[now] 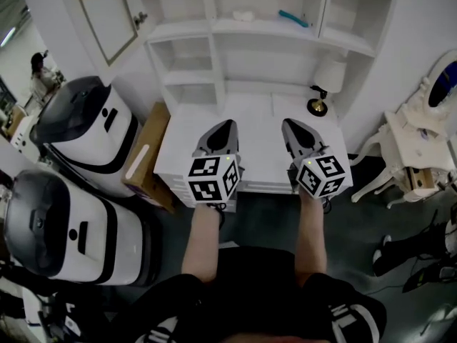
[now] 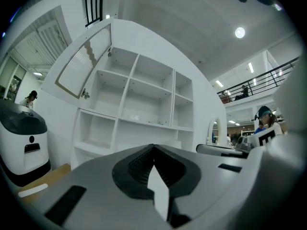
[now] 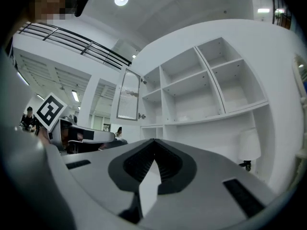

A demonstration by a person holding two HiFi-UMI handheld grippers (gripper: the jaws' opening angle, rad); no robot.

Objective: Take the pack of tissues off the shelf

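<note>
Near the top centre of the head view, a small pale pack of tissues (image 1: pixel 243 15) lies on an upper board of the white shelf (image 1: pixel 187 30). A teal object (image 1: pixel 294 18) rests on the same board, just to its right. In both gripper views the pack is only a faint white speck in a middle compartment (image 2: pixel 135 118) (image 3: pixel 184 119). Low in the centre of the head view, both tools are held side by side over the white worktop (image 1: pixel 257 131), well short of the shelf. The left hand-held gripper (image 1: pixel 227 125) has its jaws pressed together with nothing between them, which its own view confirms (image 2: pixel 153 150). The right hand-held gripper (image 1: pixel 289 124) is likewise closed and empty (image 3: pixel 154 143). Between the grippers and the pack are the worktop and the lower rows of open compartments. A small lamp (image 1: pixel 325 84) with a white shade and a dark round foot stands at the right rear of the worktop, just ahead of the right gripper. At the upper left a cabinet door (image 1: pixel 107 13) hangs open. Two white-and-black machines (image 1: pixel 86 131) (image 1: pixel 68 231) crowd the left edge, and a cardboard box (image 1: pixel 146 164) leans between them and the worktop. A white ornate chair (image 1: pixel 410 148) sits at the right, and a person (image 1: pixel 39 73) stands far off at the upper left.
</note>
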